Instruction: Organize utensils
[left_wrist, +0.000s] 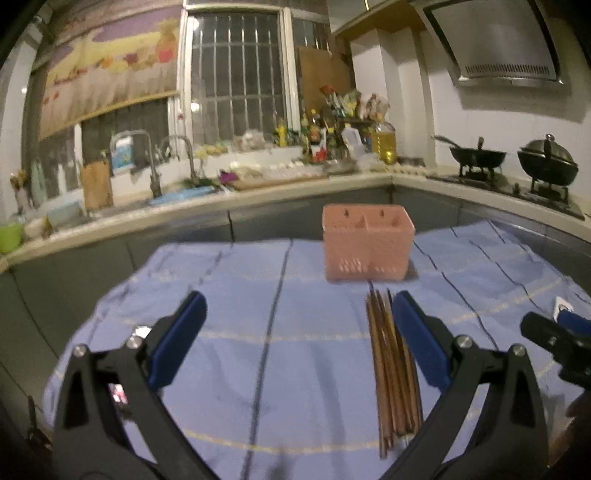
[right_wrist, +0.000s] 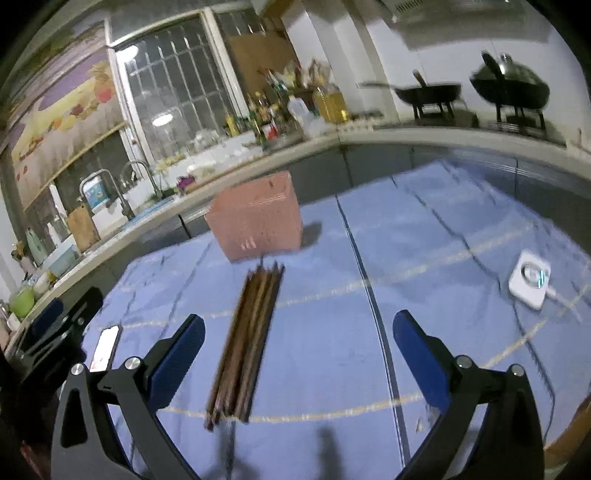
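Left wrist view: your left claw (left_wrist: 297, 317) hung released above the table (left_wrist: 221, 332); the chopsticks (left_wrist: 393, 373) lay bundled at lower right, just before the pink holder (left_wrist: 367, 245).

Right wrist view: your right claw (right_wrist: 297, 341) was spread wide, the chopsticks (right_wrist: 247, 343) left of centre. Centre over them, then pinch a few mid-length.

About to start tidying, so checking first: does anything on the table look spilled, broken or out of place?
Nothing spilled or broken. The chopsticks lie bundled on the blue cloth, outside the pink holder, which stands upright. A phone lies at the cloth's left.
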